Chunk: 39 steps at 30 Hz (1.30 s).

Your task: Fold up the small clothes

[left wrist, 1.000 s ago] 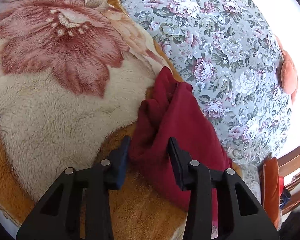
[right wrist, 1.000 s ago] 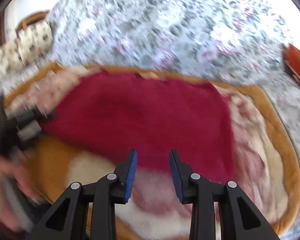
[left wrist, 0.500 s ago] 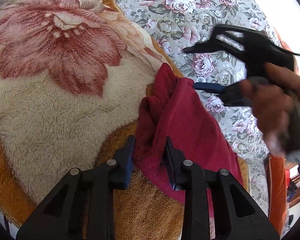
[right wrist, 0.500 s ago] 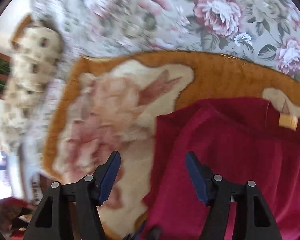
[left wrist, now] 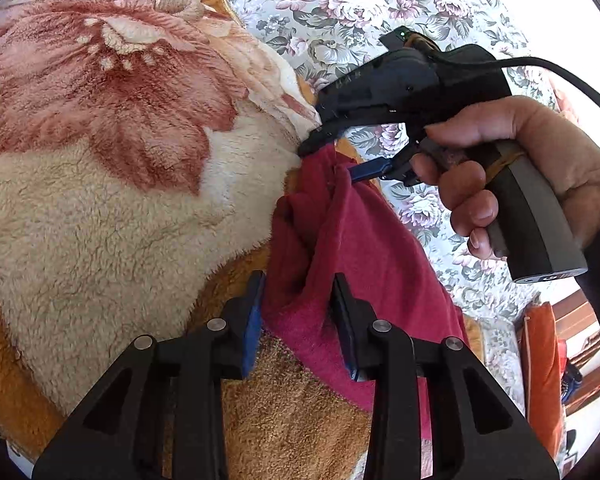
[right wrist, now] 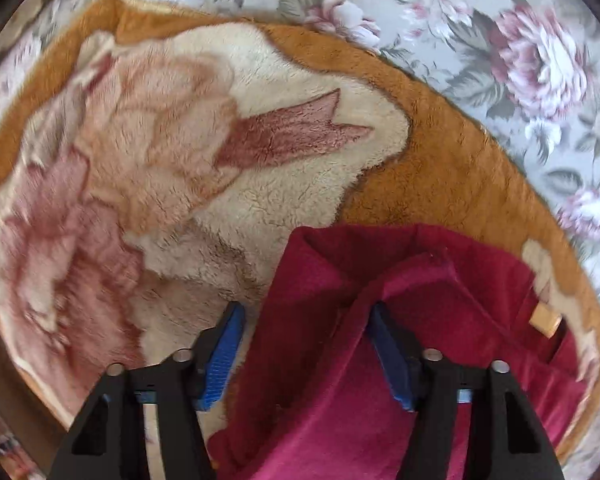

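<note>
**Operator:** Report finger state, both units.

**Technician:** The left gripper (left wrist: 298, 320) has its pads pressed against a bunched corner of the red garment (left wrist: 364, 248); cloth fills the gap, so it reads as clamped on the fabric. The right gripper (right wrist: 306, 354) has its pads set apart, straddling a raised fold at the far corner. The wide gap suggests that it has not clamped.

**Operator:** Why two corners?

**Technician:** Probably to control one edge from both ends, so it can be lifted and carried over as a straight line. In the left wrist view, the right hand (left wrist: 540, 184) brings its tool in from the side, tips at the cloth.

**Operator:** Garment location?

**Technician:** On the fleece blanket (left wrist: 100, 200) near its orange border, partly rumpled. The blanket lies on a floral sheet (left wrist: 380, 8). A tan label (right wrist: 544, 320) shows at the garment's edge.
</note>
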Each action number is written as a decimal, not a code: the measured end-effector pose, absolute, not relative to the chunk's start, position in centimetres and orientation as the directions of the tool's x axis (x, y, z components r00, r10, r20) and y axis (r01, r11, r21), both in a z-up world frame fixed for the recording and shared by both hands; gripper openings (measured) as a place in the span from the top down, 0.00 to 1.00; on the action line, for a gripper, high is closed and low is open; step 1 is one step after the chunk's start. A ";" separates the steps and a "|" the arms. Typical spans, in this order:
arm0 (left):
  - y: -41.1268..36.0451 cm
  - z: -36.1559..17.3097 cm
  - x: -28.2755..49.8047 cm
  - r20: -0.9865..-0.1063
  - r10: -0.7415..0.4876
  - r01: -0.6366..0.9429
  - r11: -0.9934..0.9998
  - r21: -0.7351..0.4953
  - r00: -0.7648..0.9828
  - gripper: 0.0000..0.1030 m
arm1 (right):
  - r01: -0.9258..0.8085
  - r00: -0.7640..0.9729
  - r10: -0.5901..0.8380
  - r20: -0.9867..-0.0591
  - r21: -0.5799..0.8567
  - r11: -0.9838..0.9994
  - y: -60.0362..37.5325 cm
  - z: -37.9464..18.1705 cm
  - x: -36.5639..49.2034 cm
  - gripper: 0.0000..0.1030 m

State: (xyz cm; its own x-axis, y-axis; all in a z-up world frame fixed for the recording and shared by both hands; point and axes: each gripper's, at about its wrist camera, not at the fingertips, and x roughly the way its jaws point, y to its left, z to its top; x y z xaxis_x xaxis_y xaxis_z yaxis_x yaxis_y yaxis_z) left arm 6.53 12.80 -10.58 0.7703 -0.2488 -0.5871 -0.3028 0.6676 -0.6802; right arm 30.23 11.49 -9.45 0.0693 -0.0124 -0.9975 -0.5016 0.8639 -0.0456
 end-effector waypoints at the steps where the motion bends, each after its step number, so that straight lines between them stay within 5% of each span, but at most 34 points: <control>1: 12.8 -10.5 6.4 -0.584 -0.254 -0.295 0.670 -0.681 0.771 0.70 | -0.490 0.073 -0.010 -0.997 -0.045 0.871 11.3 -9.3 30.3 0.57; 3: 12.4 -9.9 6.2 -0.576 -0.265 -0.265 0.690 -0.674 0.774 0.84 | -0.462 0.062 0.025 -0.998 -0.007 0.887 10.1 -8.7 30.7 0.79; 6: 11.6 -8.4 5.7 -0.563 -0.259 -0.222 0.731 -0.645 0.785 0.86 | -0.394 0.047 0.163 -0.985 0.132 0.910 7.0 -6.8 31.2 0.87; 14: 7.4 -2.8 4.3 -0.502 -0.265 -0.093 0.810 -0.580 0.823 0.88 | -0.310 0.125 0.403 -0.907 0.350 0.884 -1.2 0.9 29.7 0.88; 23: -6.9 0.1 4.5 -0.497 -0.425 0.180 0.866 -0.466 0.757 0.88 | -0.280 0.237 0.430 -0.871 0.363 0.889 -15.5 6.6 27.8 0.88; 35: -18.8 -5.1 6.0 -0.666 -0.445 0.285 0.895 -0.342 0.598 0.88 | -0.155 0.235 0.378 -0.895 0.350 0.924 -31.0 -0.5 26.7 0.89; 39: -18.8 -6.2 6.0 -0.685 -0.481 0.290 0.877 -0.384 0.547 0.77 | -0.143 0.215 0.357 -0.909 0.332 0.932 -31.8 -3.6 26.9 0.88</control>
